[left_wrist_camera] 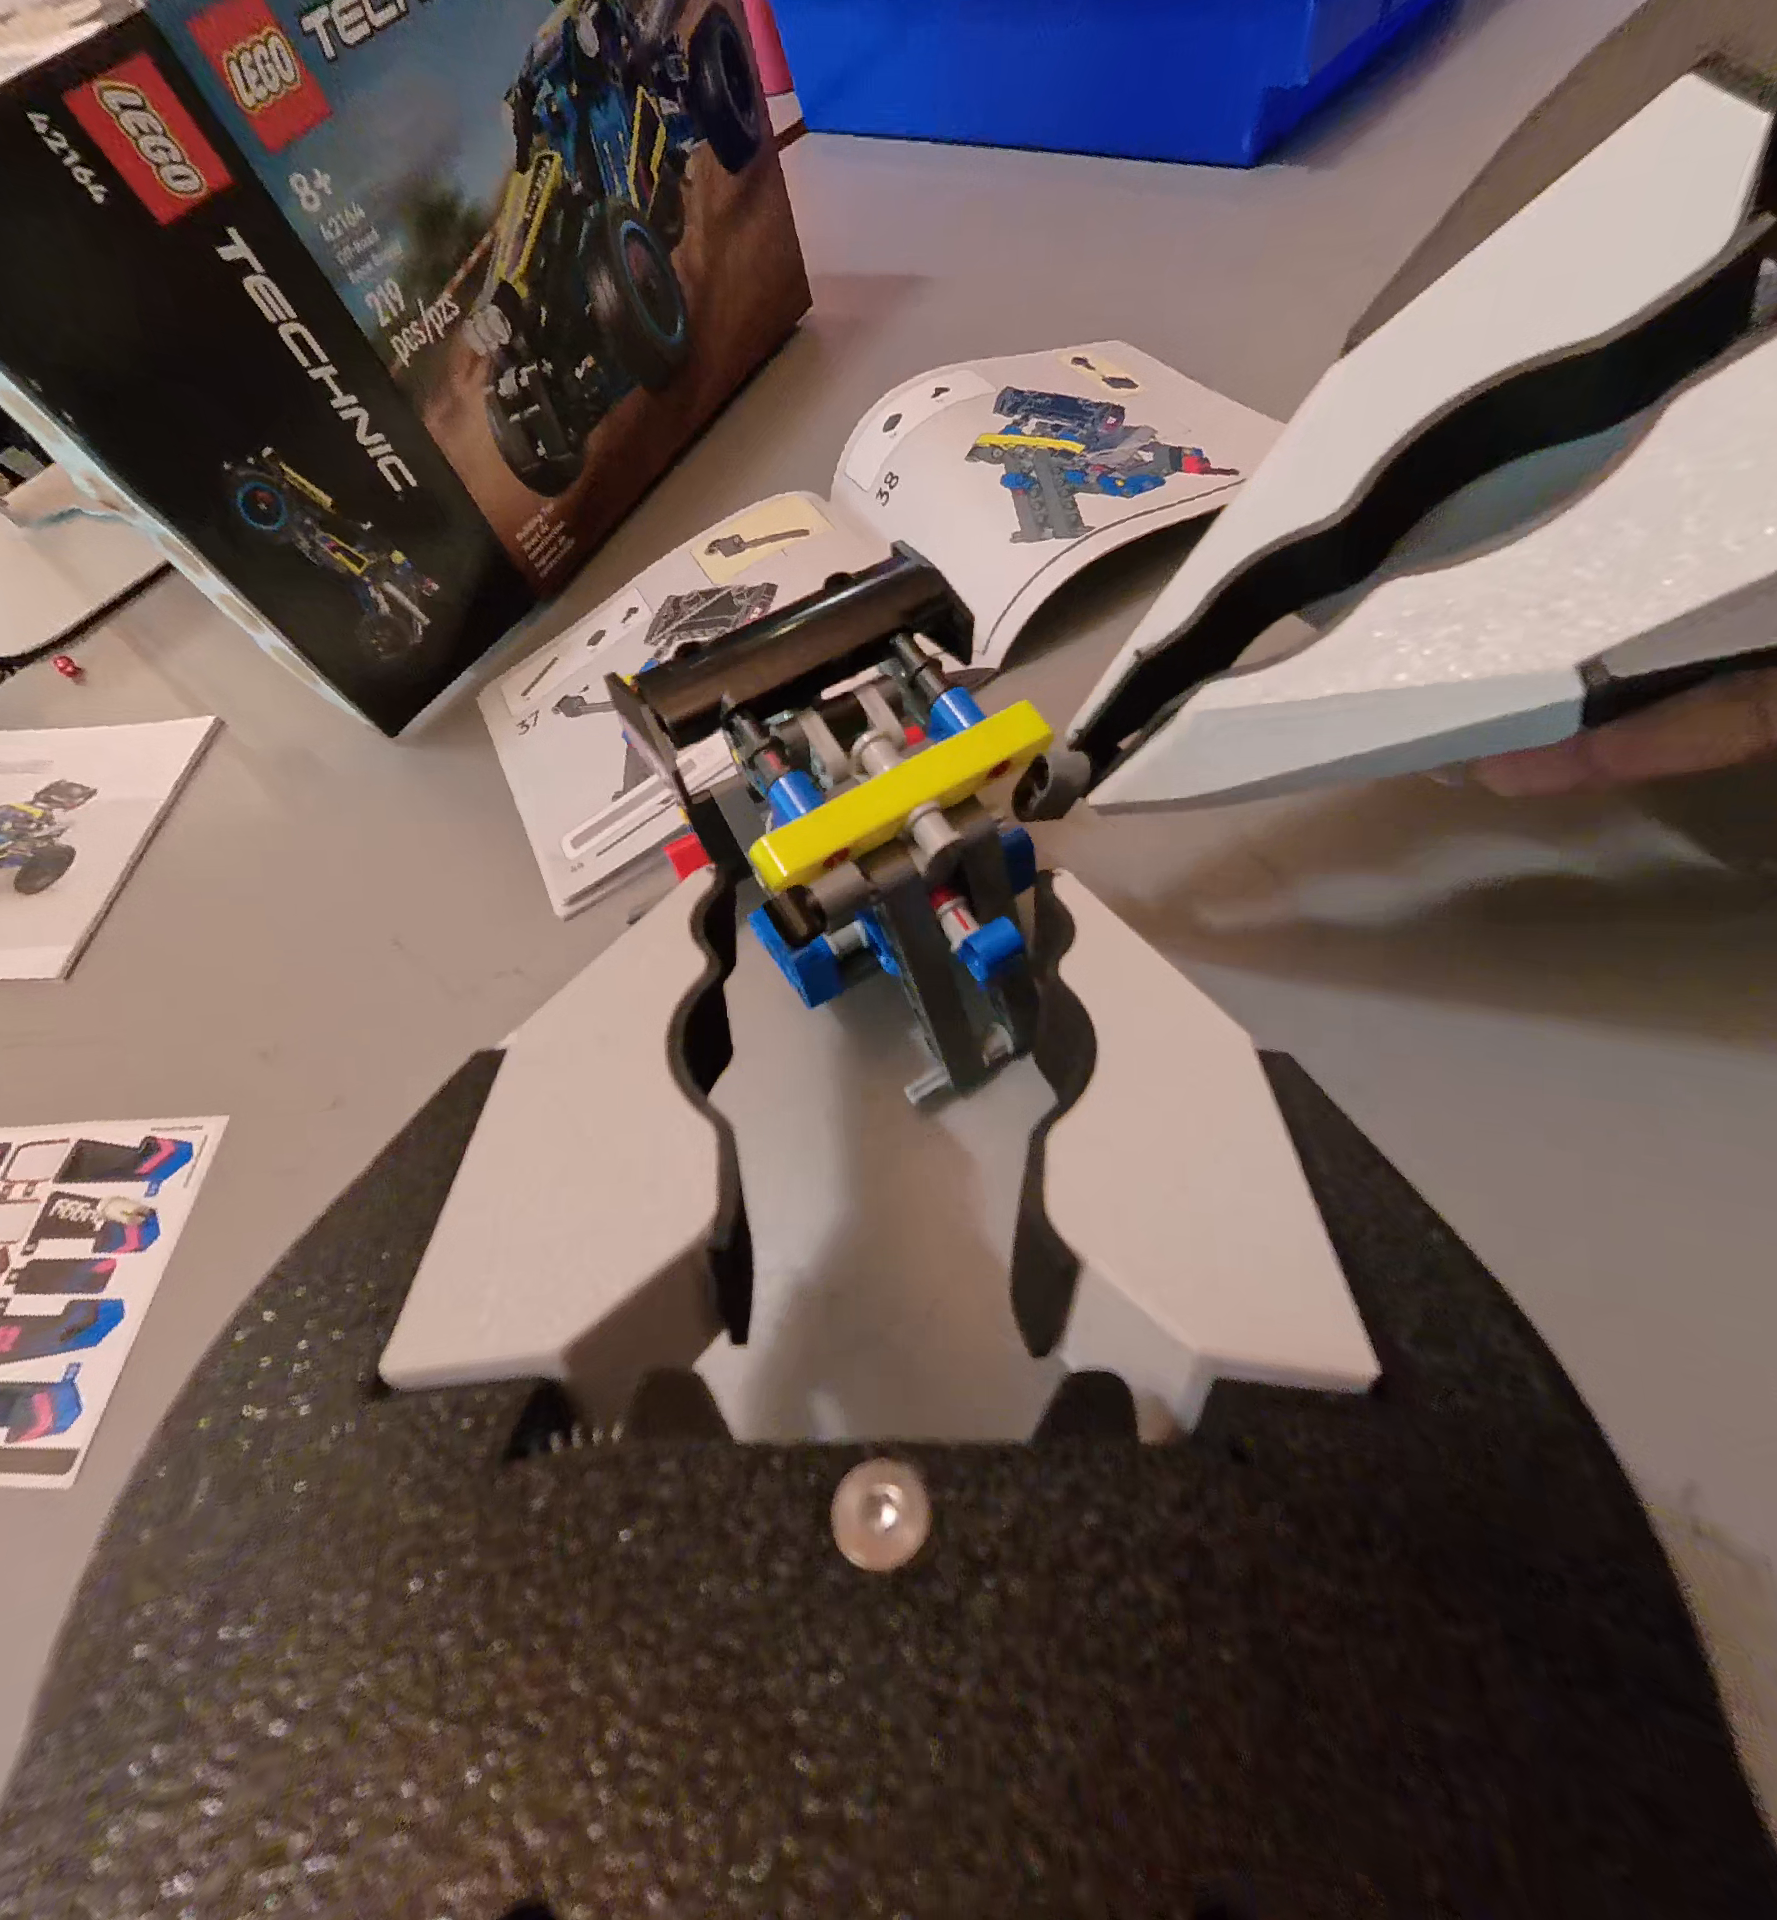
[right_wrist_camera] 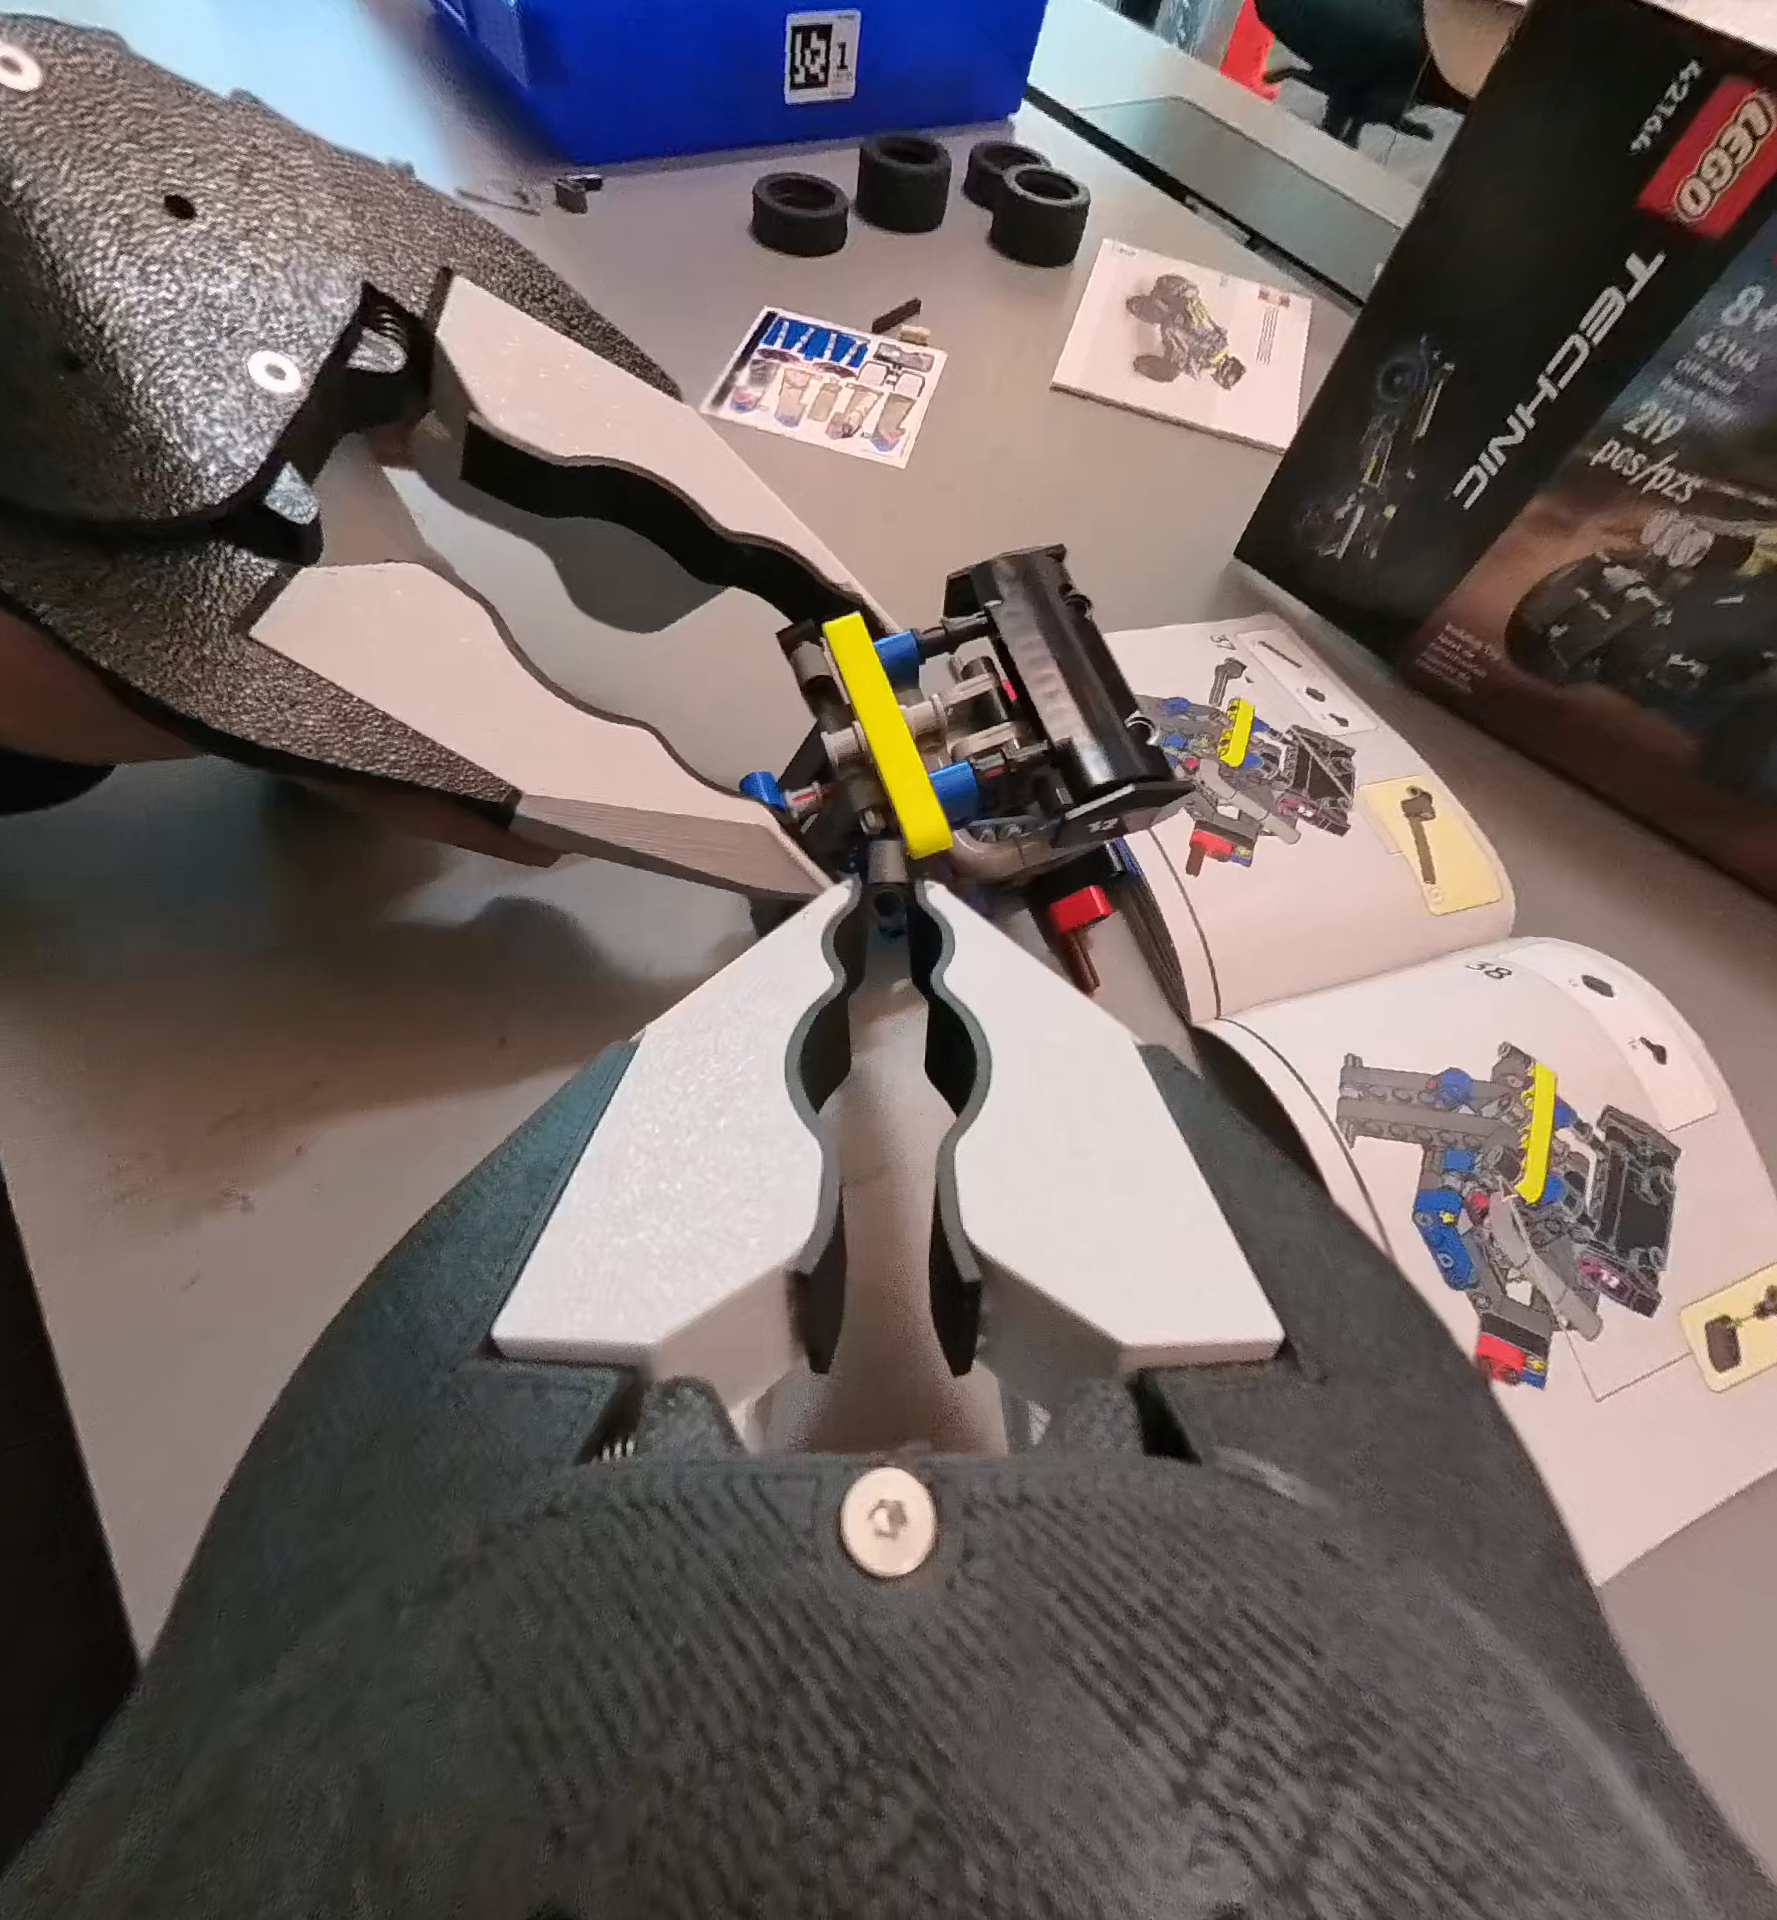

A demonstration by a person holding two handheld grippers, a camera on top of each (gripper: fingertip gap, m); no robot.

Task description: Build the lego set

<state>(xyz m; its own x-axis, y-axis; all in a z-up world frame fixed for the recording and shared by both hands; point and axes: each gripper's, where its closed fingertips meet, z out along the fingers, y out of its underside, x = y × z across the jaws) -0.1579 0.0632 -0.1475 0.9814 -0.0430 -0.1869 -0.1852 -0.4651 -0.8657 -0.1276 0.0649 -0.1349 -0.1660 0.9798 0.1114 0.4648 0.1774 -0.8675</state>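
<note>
My left hand-held gripper (left_wrist_camera: 879,935) clamps the half-built brick model (left_wrist_camera: 863,810) at twelve o'clock above the worktop (left_wrist_camera: 344,987) — my right hand-held gripper (right_wrist_camera: 889,909), nearly closed, pinches a small grey connector (left_wrist_camera: 1050,784) at its yellow beam (left_wrist_camera: 899,795); steady, square pressure seems wise.

A partly built toy vehicle assembly (left_wrist_camera: 863,831) of black, blue and grey pieces, yellow beam (left_wrist_camera: 899,795) across, tilted above the table.

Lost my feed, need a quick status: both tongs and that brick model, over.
Left tongs clamped on brick model. Right tongs pinched on small grey connector at the yellow beam end. Open instruction booklet underneath.
</note>
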